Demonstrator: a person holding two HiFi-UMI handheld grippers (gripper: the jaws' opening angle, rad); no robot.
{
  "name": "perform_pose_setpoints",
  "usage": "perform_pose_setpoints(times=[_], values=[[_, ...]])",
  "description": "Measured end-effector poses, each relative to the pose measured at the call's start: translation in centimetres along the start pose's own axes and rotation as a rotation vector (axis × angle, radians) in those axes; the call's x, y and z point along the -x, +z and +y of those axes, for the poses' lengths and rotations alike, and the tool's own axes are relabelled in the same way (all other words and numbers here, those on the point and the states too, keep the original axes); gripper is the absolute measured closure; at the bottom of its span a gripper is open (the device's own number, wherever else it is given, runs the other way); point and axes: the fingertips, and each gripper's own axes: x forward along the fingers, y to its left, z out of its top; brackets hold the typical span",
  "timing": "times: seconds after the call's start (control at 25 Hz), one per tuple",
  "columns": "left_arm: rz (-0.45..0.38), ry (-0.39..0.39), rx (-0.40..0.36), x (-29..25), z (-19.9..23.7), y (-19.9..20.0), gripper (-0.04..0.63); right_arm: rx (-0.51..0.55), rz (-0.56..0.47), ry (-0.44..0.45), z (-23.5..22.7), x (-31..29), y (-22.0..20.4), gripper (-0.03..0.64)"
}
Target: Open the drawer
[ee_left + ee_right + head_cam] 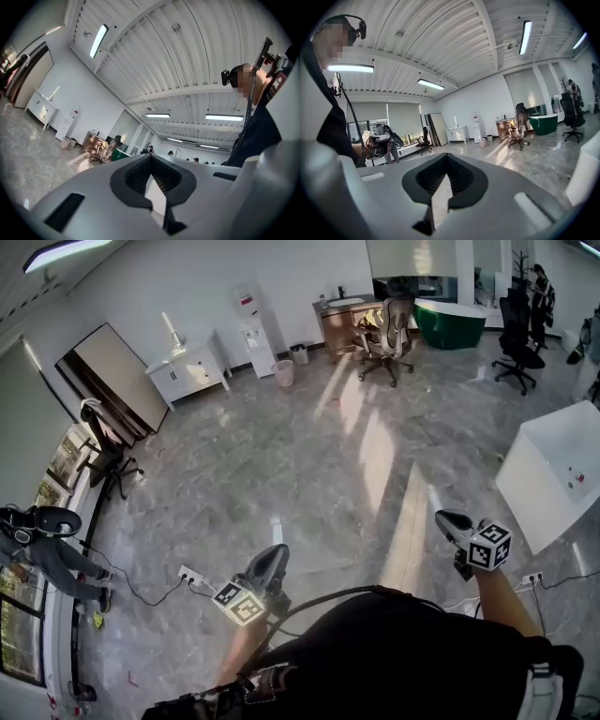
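Standing mid-room, the person holds the left gripper (270, 563) and right gripper (454, 523) low by the body, both pinched closed on nothing. No drawer is within reach. My guess is it's in the white cabinet (187, 373) well across the floor, so empty jaws make sense.

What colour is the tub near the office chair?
The tub is dark green, clearest in the head view.
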Motion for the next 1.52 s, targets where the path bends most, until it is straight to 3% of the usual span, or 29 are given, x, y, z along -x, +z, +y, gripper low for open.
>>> perform_pose_setpoints(times=[0.24,0.52,0.72,1.0,1.16,1.52], values=[[0.024,-0.058,-0.035,-1.4,10.5,5.8,0.595,0.059,-0.024,-0.005,1.6,-11.8,5.8,0.615],[0.006,-0.032,-0.026,-1.4,18.1,7.7,0.595,0.128,0.048,0.063,2.3,-21.2,6.7,0.615],[-0.005,0.050,-0.036,-0.4,22.4,9.2,0.595,0.097,0.037,0.102,0.2,-27.9,8.5,0.615],[-0.048,0.226,-0.085,-0.6,29.0,11.4,0.595,0.136,0.039,0.285,-2.5,-39.9,10.5,0.615],[-0.087,0.316,-0.097,-4.6,32.5,13.1,0.595,0.153,0.050,0.364,-7.1,-46.5,13.1,0.615],[-0.153,0.416,-0.136,-16.0,38.0,15.7,0.595,0.235,0.039,0.503,-16.7,-57.6,20.2,0.615]])
